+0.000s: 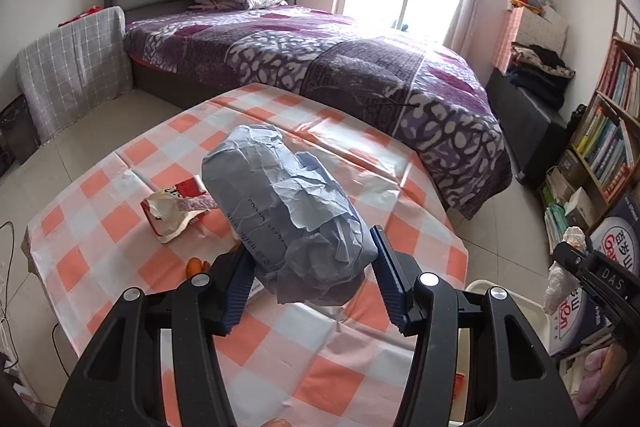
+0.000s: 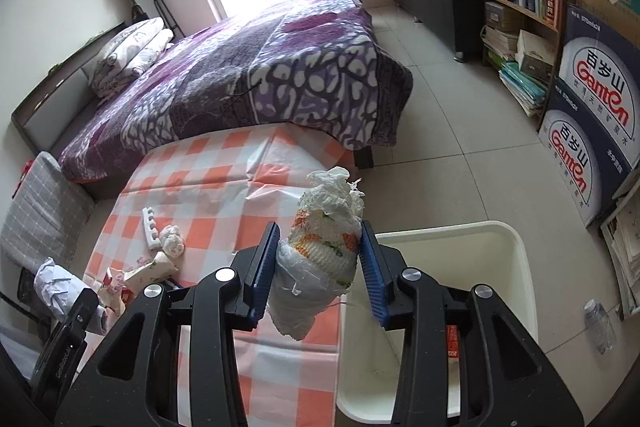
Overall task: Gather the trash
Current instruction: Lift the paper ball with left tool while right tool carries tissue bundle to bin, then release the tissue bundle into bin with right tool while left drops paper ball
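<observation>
1. Trash is being held in both tongs: I am gripping a crumpled grey-blue paper bundle [image 1: 292, 215] in the left gripper [image 1: 314, 277], pads pressing its near end, its long axis running away from me above the orange-and-white checked tablecloth [image 1: 360, 163].
2. The right gripper [image 2: 318, 269] is clamping a wadded white plastic bag with an orange-and-green print [image 2: 328, 247], standing upright between the pads.
3. The white plastic bin [image 2: 504, 247] is sitting on the floor just beside the table's right edge. The right wad is hanging at that edge, nearly over the bin's near rim; I am judging the right hand the nearer one, the left bundle lying well over the table.
4. A torn red-and-white wrapper [image 1: 176, 209] and a small white tissue ball [image 2: 173, 242] are lying uncollected on the cloth.
</observation>
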